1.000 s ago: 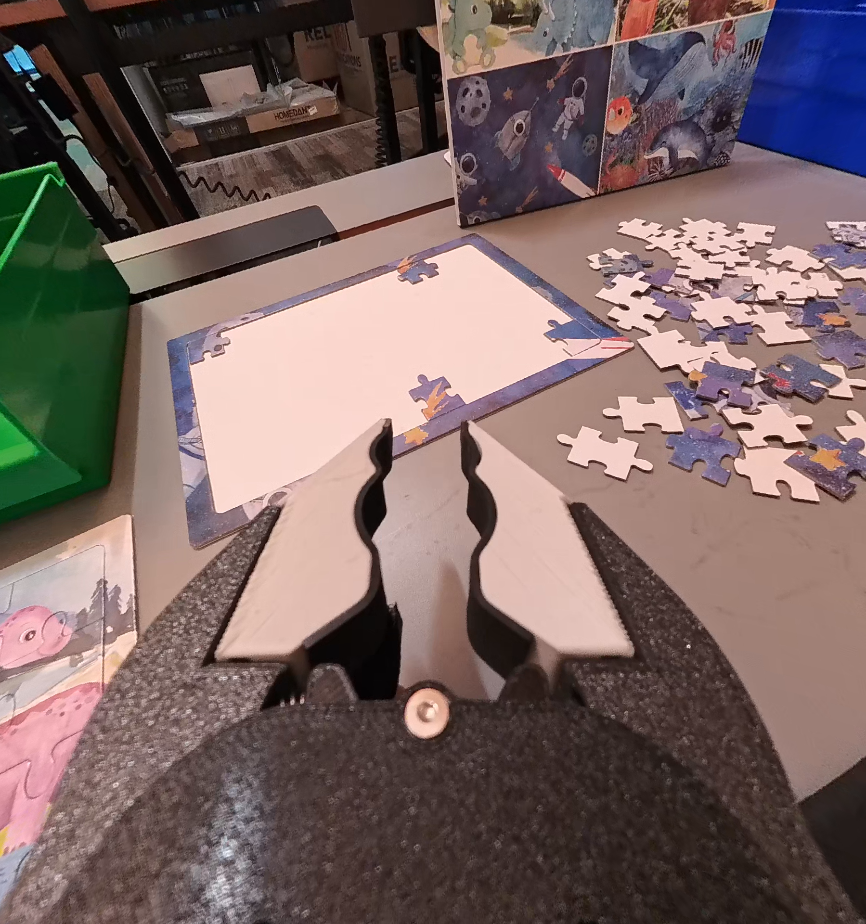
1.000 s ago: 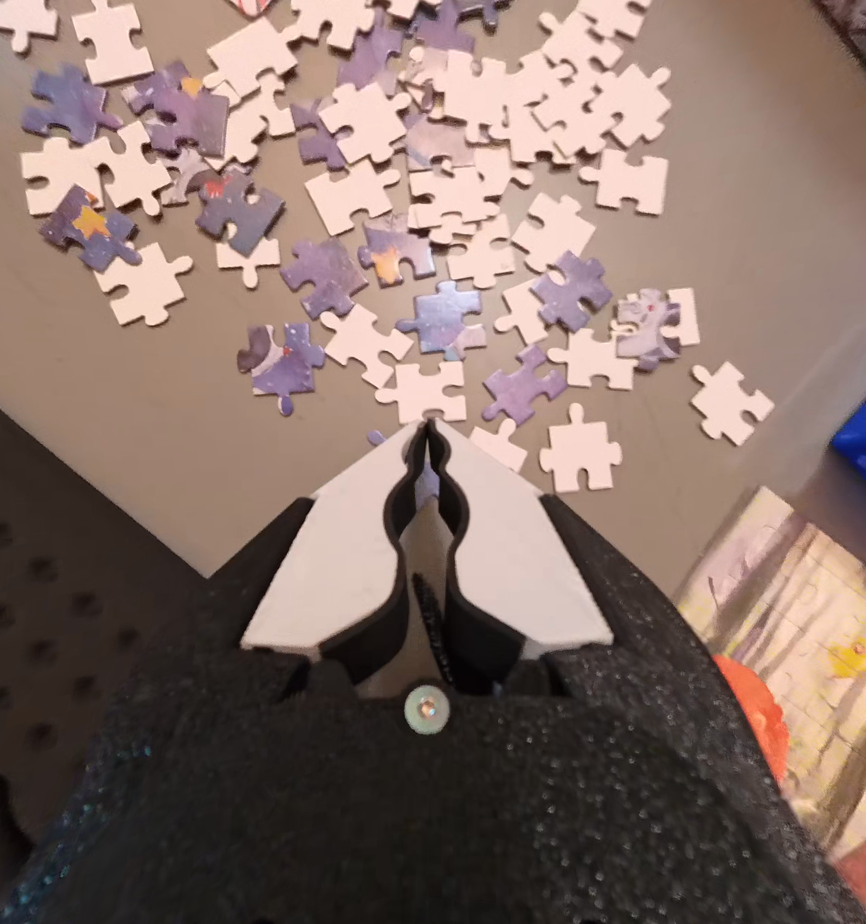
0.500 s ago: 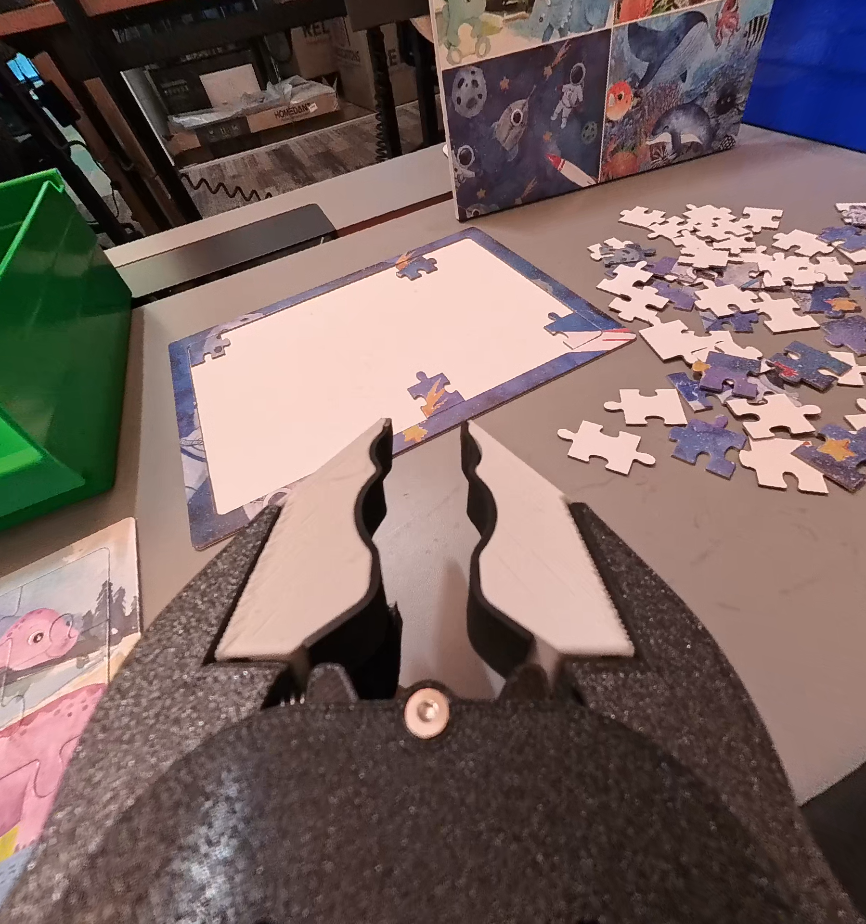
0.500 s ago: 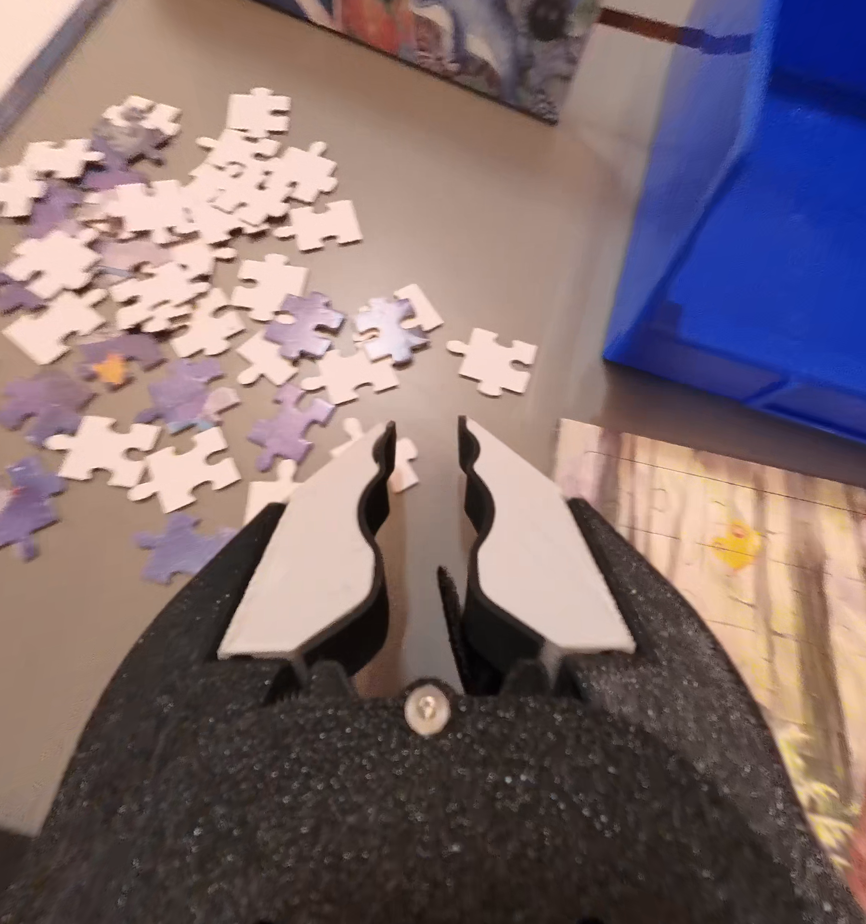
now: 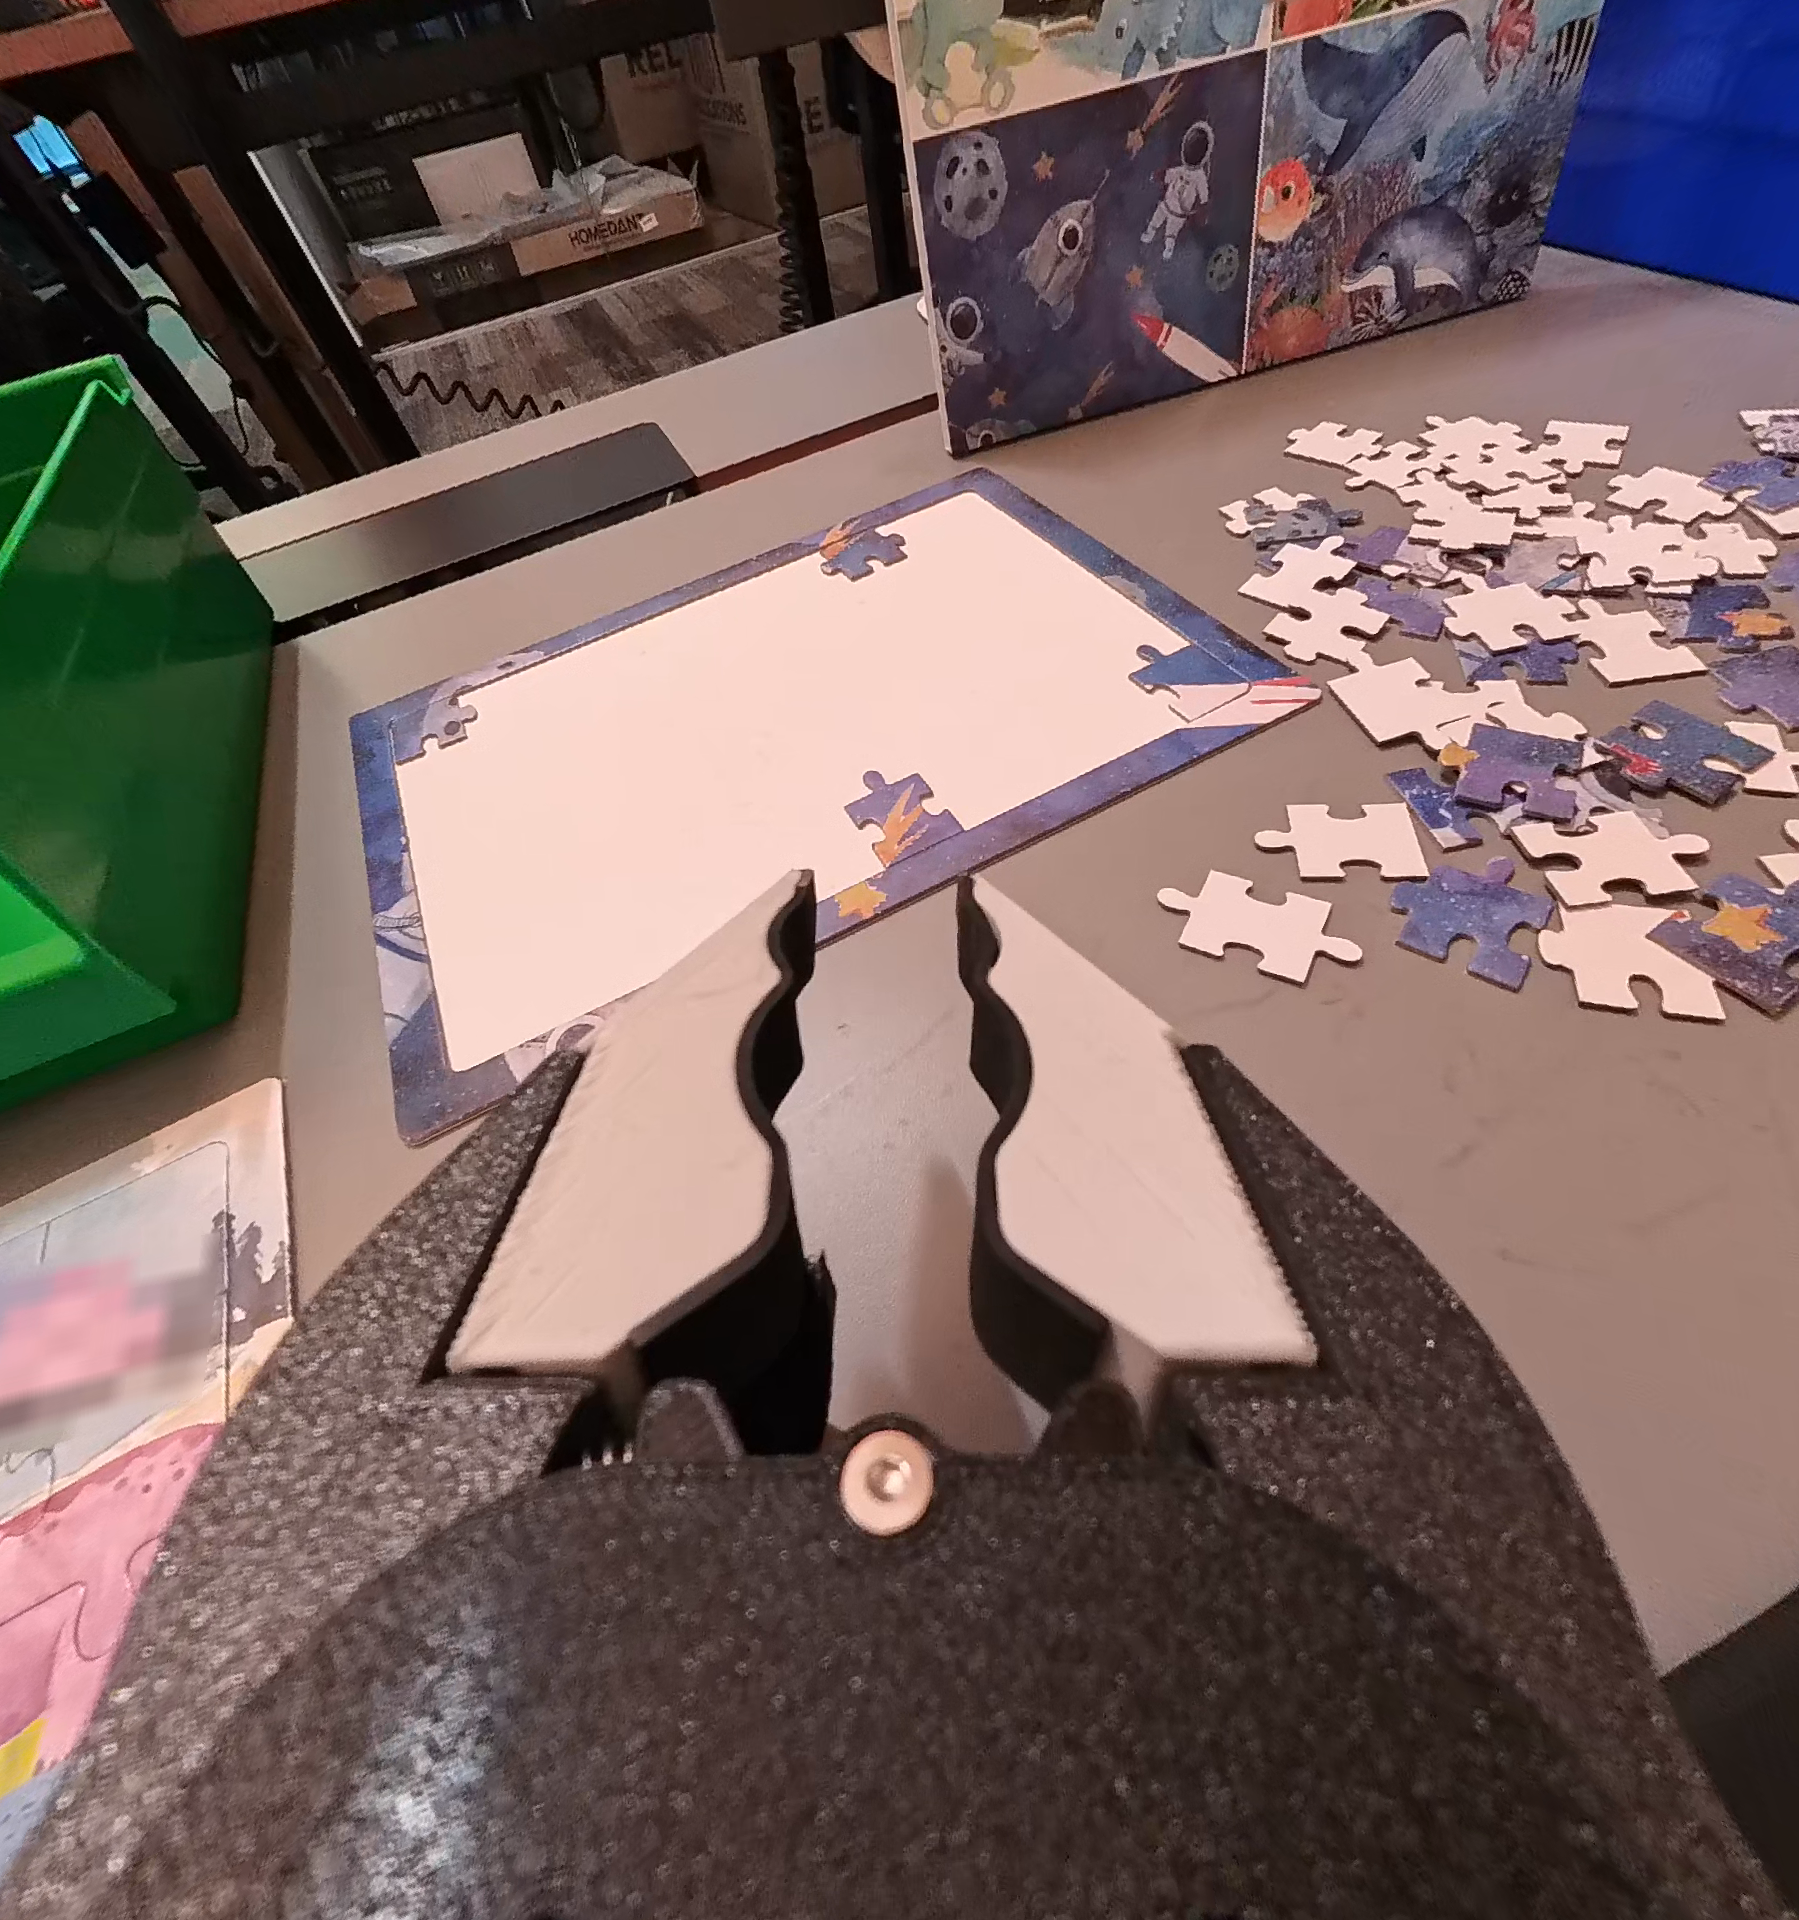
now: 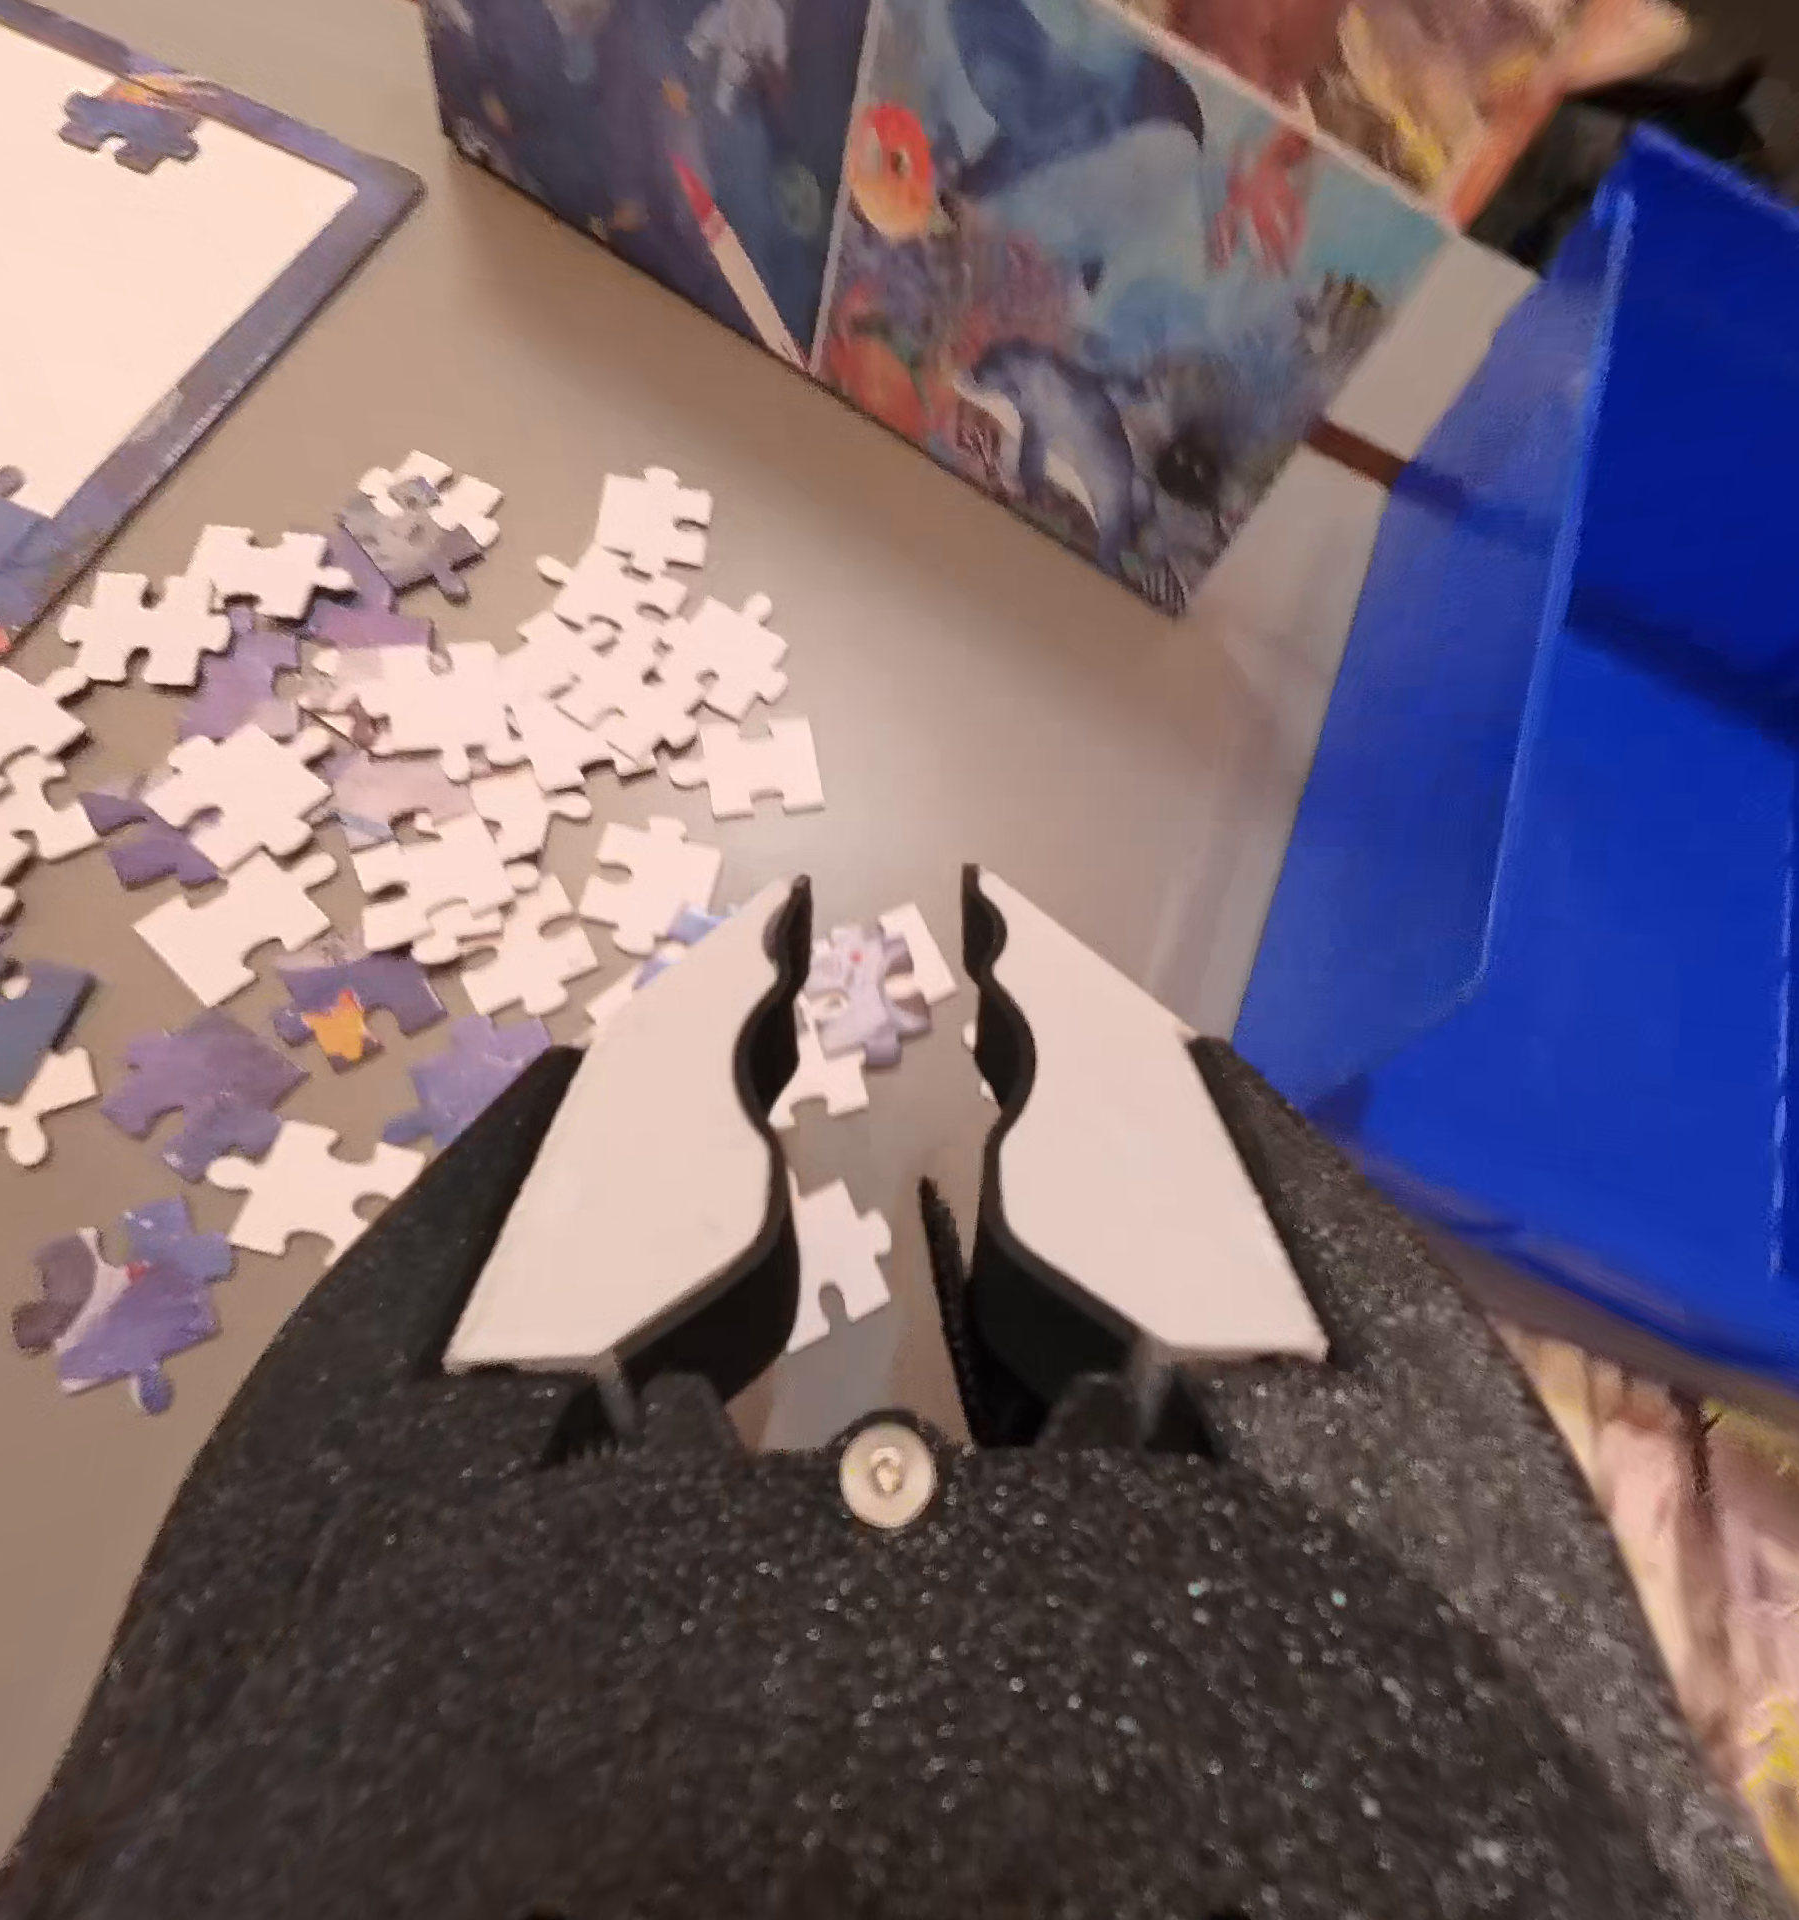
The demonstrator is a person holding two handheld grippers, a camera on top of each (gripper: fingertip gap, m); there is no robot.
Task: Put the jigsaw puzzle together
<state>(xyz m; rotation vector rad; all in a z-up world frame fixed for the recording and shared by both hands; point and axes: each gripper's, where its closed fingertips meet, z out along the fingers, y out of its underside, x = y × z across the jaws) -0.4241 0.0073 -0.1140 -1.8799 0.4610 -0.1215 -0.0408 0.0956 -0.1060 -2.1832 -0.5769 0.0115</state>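
The job looks barely begun: the puzzle tray lies flat on the grey counter with only about four pieces seated along its blue border, among them one with an orange comet at the near edge, and its white middle is bare. The rest sit in a loose pile of pieces just right of the tray, many white side up, others showing dark blue starry print. Both the left gripper and the right gripper are spread apart and empty, the right one above a pale bluish piece at the pile's edge.
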